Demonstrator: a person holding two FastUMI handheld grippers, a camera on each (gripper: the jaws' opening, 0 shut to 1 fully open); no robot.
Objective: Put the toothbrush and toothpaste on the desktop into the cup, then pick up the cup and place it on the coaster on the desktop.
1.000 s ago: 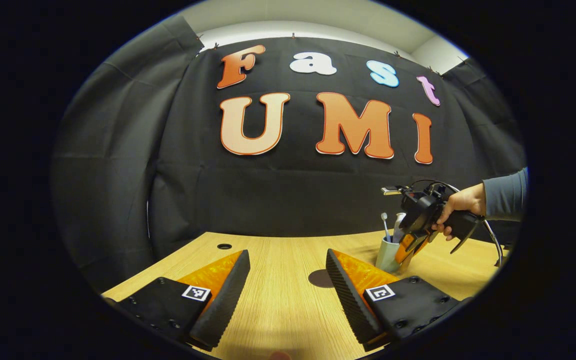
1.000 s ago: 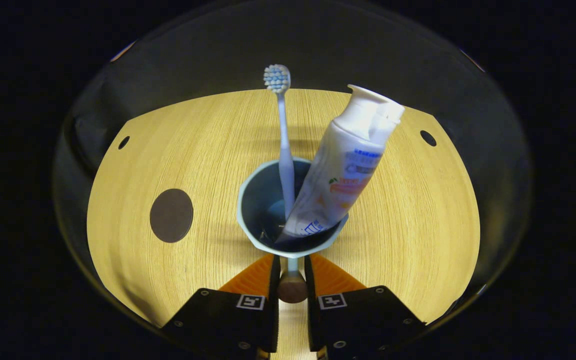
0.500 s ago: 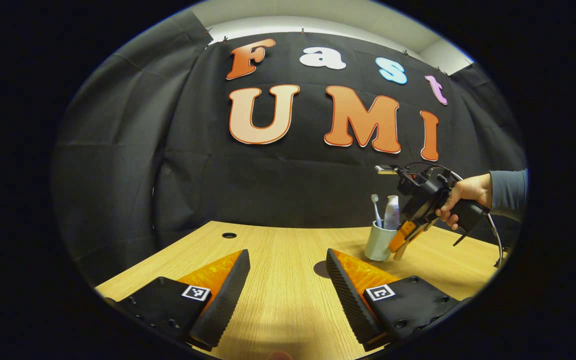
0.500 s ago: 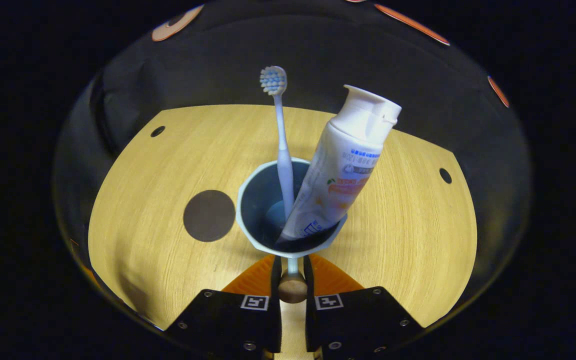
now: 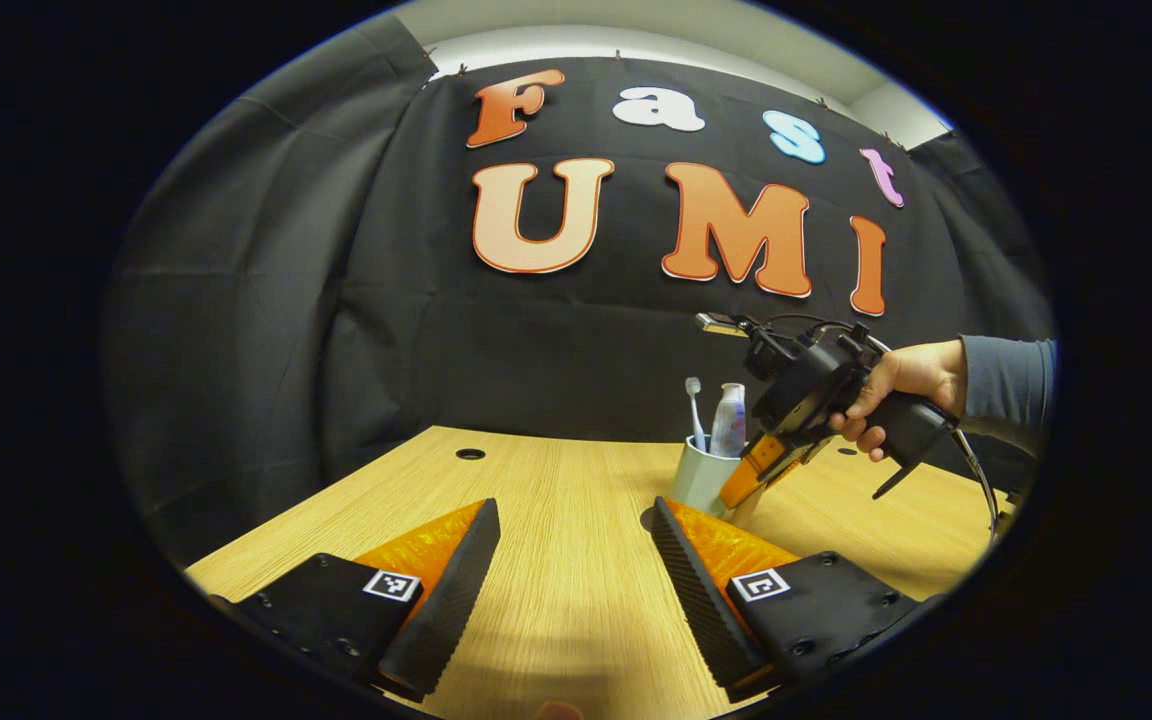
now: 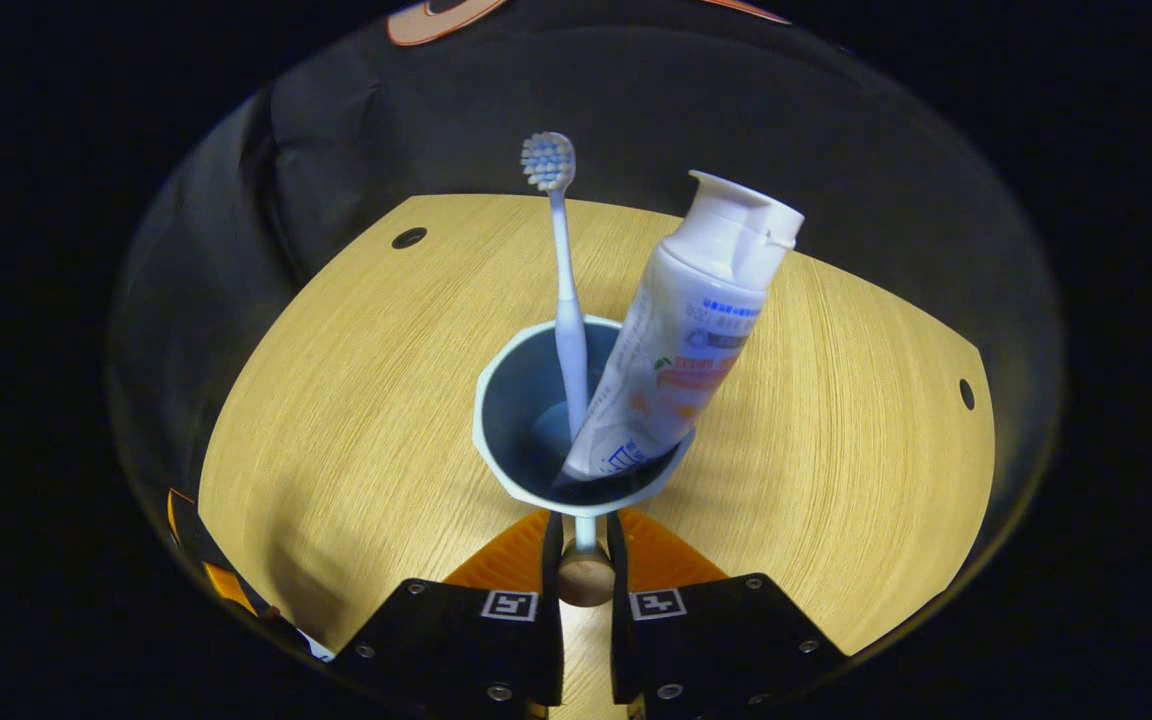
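A pale blue cup (image 6: 511, 400) holds a white toothbrush (image 6: 566, 300) standing upright and a white toothpaste tube (image 6: 691, 330) leaning right. My right gripper (image 6: 584, 545) is shut on the cup's handle knob (image 6: 586, 582). In the left gripper view the cup (image 5: 696, 478), toothbrush (image 5: 693, 400) and toothpaste (image 5: 729, 420) sit mid-right, with the right gripper (image 5: 751, 470) gripping from the right, held by a hand (image 5: 896, 385). A dark sliver of the coaster (image 5: 646, 517) peeks out below the cup, beside my left gripper's finger. My left gripper (image 5: 574, 510) hovers open over the desk, holding nothing.
The wooden desktop (image 6: 336, 380) has small round cable holes (image 6: 409, 238) near its far edge and another hole (image 6: 966, 393) at the right. The black cloth wall closes off the back. A part of the left gripper (image 6: 221, 585) shows at the lower left of the right gripper view.
The right gripper carried the cup leftward across the desk, toward the left gripper. The coaster slid from beside the cup to under it. The left gripper stayed open and nearly still.
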